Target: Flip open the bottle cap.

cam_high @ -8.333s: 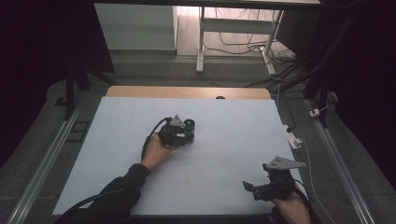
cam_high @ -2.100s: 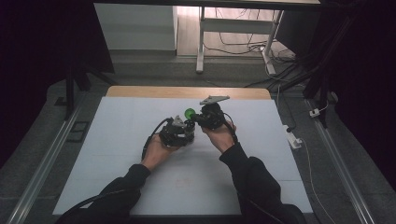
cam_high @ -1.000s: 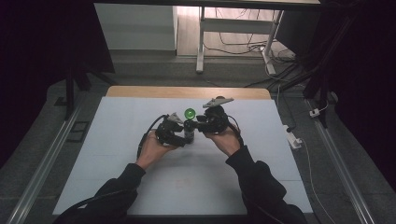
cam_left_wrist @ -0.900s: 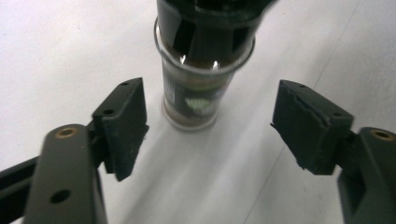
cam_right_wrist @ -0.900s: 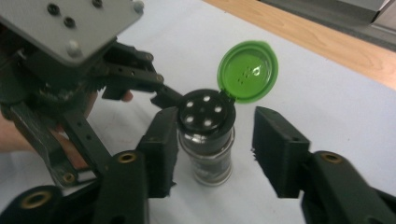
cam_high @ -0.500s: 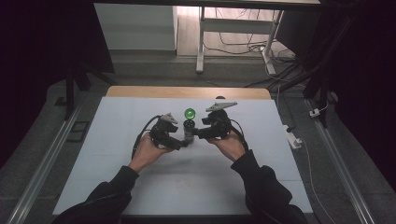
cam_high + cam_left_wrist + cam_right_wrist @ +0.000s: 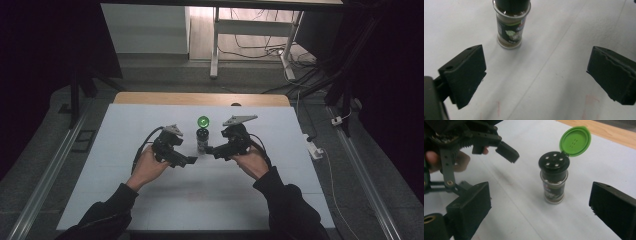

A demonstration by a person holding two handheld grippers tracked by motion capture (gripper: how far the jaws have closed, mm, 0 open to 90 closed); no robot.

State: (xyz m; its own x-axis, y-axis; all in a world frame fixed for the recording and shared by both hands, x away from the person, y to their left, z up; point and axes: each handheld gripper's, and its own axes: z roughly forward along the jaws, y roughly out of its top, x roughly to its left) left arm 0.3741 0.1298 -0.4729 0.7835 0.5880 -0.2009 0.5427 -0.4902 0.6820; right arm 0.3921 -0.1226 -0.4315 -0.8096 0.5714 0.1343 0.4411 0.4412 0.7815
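A small glass spice jar [image 7: 202, 140] stands upright on the white table [image 7: 120, 195], its green flip lid [image 7: 203, 121] swung open above a black shaker top. My left gripper [image 7: 186, 159] sits just left of the jar and nearer the person, open and holding nothing. My right gripper [image 7: 215, 150] is close on the jar's right, also open. The left gripper view has the jar [image 7: 511, 27] ahead, beyond the wide-apart jaws of my left gripper [image 7: 536, 77]. In the right gripper view the jar [image 7: 554, 185] and lid [image 7: 575, 141] stand between and beyond the spread jaws of my right gripper [image 7: 541, 210], with the left gripper [image 7: 474, 140] opposite.
A wooden strip [image 7: 150, 98] runs along the table's far edge. Metal rails [image 7: 45, 175] flank the table. A white power strip [image 7: 314, 148] and cables lie on the floor at the right. Table legs [image 7: 215, 45] stand beyond.
The right gripper came from the near right corner to the jar, which the left gripper held. The green lid now stands open. Both grippers have drawn back from the jar.
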